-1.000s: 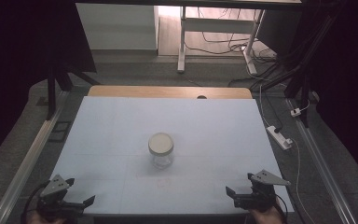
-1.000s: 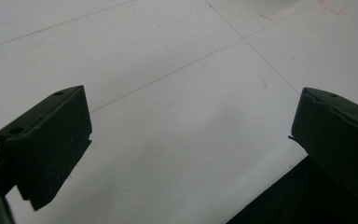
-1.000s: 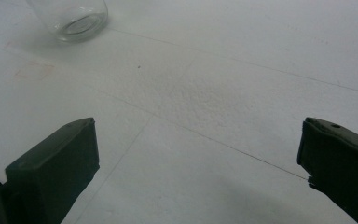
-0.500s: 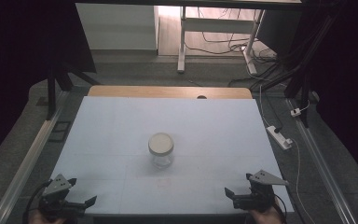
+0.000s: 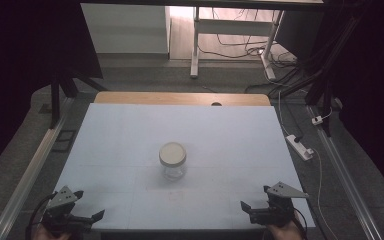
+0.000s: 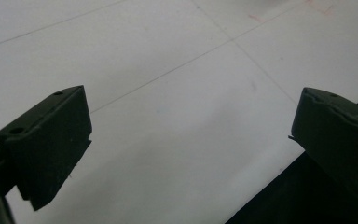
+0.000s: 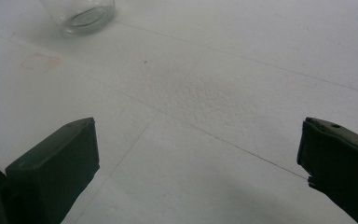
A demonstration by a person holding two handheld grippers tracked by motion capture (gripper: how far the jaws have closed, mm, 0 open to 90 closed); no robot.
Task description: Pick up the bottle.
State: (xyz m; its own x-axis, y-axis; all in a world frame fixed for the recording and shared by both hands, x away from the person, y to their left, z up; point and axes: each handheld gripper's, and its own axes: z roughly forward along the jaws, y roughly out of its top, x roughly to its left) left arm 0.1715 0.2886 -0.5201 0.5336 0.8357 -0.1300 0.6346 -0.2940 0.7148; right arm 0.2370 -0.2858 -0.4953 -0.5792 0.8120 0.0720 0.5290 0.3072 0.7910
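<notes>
Two grippers sit at the near table point(image 5: 130, 135) edge, left gripper point(image 5: 87, 218) and right gripper point(image 5: 252, 210), both jaws spread wide, nothing held. Lidded glass jar point(image 5: 172, 161) stands upright mid-table, well apart from both.

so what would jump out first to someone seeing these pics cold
A lone clear glass jar with a pale lid stands upright near the middle of the white table, apart from both grippers. At the near edge, the left gripper and the right gripper sit at opposite corners, jaws wide open and holding nothing.
</notes>
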